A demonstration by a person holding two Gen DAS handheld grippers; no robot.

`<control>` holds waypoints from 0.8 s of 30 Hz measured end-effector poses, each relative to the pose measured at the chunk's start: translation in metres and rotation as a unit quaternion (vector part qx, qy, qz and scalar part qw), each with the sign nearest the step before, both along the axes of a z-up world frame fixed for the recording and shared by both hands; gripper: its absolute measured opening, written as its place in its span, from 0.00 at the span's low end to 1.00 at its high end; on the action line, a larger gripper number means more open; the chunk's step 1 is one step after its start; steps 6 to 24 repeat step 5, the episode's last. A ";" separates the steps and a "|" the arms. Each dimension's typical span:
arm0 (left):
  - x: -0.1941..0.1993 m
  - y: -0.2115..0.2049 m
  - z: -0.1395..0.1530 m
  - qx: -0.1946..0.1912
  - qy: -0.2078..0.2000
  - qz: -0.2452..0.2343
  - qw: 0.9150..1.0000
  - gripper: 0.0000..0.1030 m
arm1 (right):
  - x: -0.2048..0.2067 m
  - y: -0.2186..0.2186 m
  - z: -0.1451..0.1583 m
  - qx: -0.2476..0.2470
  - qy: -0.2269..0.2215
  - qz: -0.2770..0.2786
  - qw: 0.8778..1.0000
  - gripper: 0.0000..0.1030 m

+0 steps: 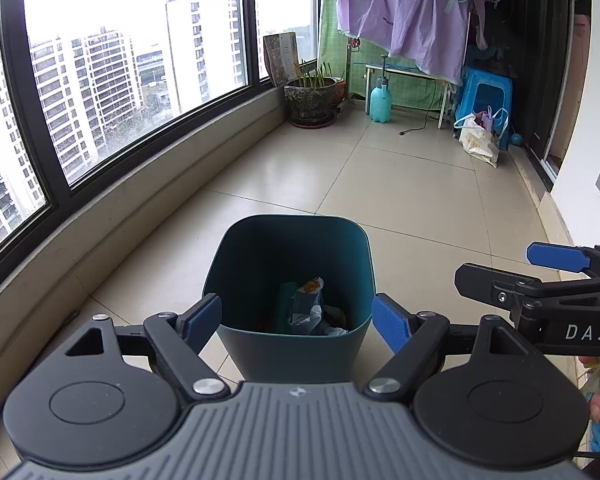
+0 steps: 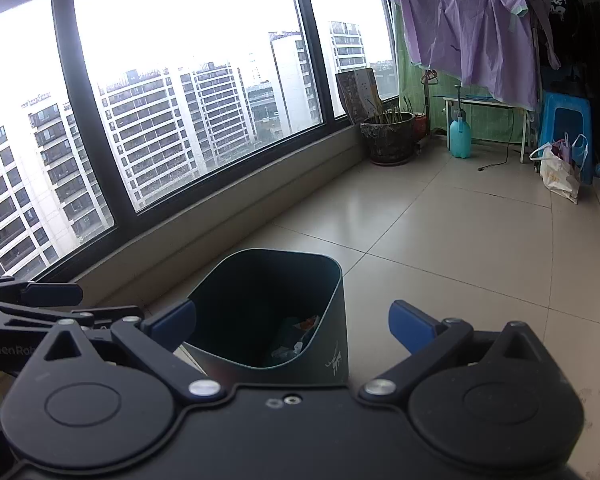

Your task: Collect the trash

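A dark teal trash bin (image 1: 296, 344) stands on the tiled floor, directly below both grippers. Crumpled wrappers (image 1: 306, 308) lie at its bottom. My left gripper (image 1: 298, 322) is open, its blue pads spread to either side of the bin's mouth, holding nothing. The right gripper (image 1: 512, 268) pokes in from the right edge of the left wrist view. In the right wrist view the bin (image 2: 268, 316) sits between the spread fingers of my right gripper (image 2: 296, 322), which is open and empty. Some trash (image 2: 296, 340) shows inside. The left gripper's arm shows at the left edge.
A curved window wall (image 1: 112, 92) with a low ledge runs along the left. At the far end stand a plant pot (image 1: 310, 98), a teal spray bottle (image 1: 381, 100), a blue stool (image 1: 486, 96), a white bag (image 1: 480, 140) and hanging purple cloth (image 1: 404, 8). Fingers of a hand (image 1: 598, 404) show at lower right.
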State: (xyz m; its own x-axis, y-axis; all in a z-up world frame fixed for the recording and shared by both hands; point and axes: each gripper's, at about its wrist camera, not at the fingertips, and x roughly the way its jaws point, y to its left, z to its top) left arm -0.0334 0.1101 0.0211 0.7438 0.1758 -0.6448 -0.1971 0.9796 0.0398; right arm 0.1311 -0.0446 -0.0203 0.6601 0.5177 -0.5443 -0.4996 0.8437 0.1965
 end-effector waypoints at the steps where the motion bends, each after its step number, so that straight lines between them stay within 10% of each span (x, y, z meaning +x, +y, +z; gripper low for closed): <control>1: 0.000 0.000 -0.001 0.001 0.002 0.002 1.000 0.80 | 0.000 0.000 0.000 0.000 0.001 -0.001 1.000 1.00; 24: -0.001 0.001 0.000 -0.002 0.005 0.004 1.000 0.80 | 0.001 0.000 -0.001 0.001 0.003 -0.004 1.000 1.00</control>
